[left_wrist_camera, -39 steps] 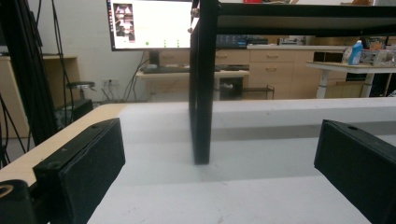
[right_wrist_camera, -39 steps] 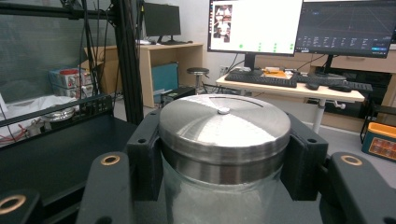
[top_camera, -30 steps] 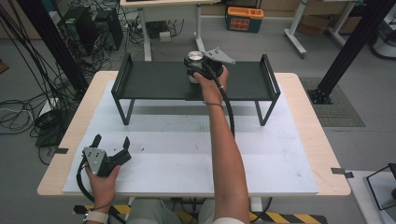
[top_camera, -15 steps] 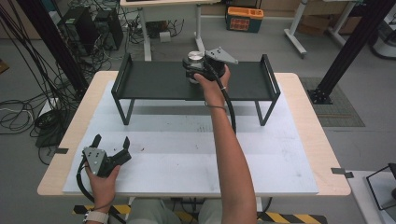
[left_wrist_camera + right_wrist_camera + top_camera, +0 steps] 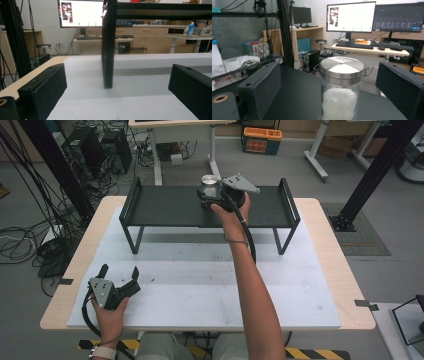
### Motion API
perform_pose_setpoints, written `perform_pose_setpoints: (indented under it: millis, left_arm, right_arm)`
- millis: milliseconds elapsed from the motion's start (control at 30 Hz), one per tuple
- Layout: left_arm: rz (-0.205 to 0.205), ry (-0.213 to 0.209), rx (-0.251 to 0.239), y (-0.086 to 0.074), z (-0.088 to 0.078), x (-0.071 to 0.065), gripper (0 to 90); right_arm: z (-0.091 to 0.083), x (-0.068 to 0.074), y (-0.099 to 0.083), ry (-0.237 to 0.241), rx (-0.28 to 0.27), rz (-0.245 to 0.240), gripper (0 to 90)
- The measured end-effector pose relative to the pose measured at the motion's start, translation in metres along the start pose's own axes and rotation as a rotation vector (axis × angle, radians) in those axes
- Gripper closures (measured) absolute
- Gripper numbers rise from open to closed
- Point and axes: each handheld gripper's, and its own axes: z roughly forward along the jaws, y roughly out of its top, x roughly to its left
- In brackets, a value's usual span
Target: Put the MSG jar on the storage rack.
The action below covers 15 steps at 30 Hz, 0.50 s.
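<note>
A glass jar (image 5: 209,182) with a steel lid and white grains inside stands on the black shelf (image 5: 165,207), near its back edge. My right gripper (image 5: 206,195) is just in front of it. In the right gripper view the jar (image 5: 342,82) stands between the pads (image 5: 260,87), with a gap on each side. These jaws have just been opening, and this gripper (image 5: 329,83) is open. At the table's front left my left gripper (image 5: 120,272) rests open on the white mat (image 5: 200,285), holding nothing. It (image 5: 115,92) faces a shelf leg (image 5: 108,50).
The shelf has raised end rails (image 5: 290,200) and thin legs on the mat. The wooden table edge (image 5: 75,270) runs close to the left hand. Desks, monitors (image 5: 350,17) and cables surround the table.
The right gripper's jaws have spread away from the jar. The hand has drawn back a little to the right and lifted slightly. The left gripper has not moved.
</note>
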Motion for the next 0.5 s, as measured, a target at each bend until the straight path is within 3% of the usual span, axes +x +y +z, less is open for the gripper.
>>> perform_pose_setpoints:
  millis: [200, 400, 433, 500]
  left_arm:
    - [-0.001, 0.0, 0.0, 0.0, 0.0, 0.0, 2.0]
    - [-0.002, -0.001, 0.002, 0.0, 0.0, 0.0, 2.0]
    - [-0.002, -0.002, 0.001, 0.0, 0.0, 0.0, 2.0]
    - [-0.002, -0.003, 0.001, 0.0, 0.0, 0.001, 2.0]
  right_arm:
    - [-0.013, 0.002, 0.002, 0.037, -0.002, -0.03, 3.8]
    - [-0.03, 0.001, -0.002, 0.101, -0.008, -0.034, 3.2]
    - [-0.036, -0.002, -0.005, 0.141, -0.013, -0.018, 3.4]
    - [-0.041, 0.0, -0.006, 0.144, -0.014, -0.031, 3.4]
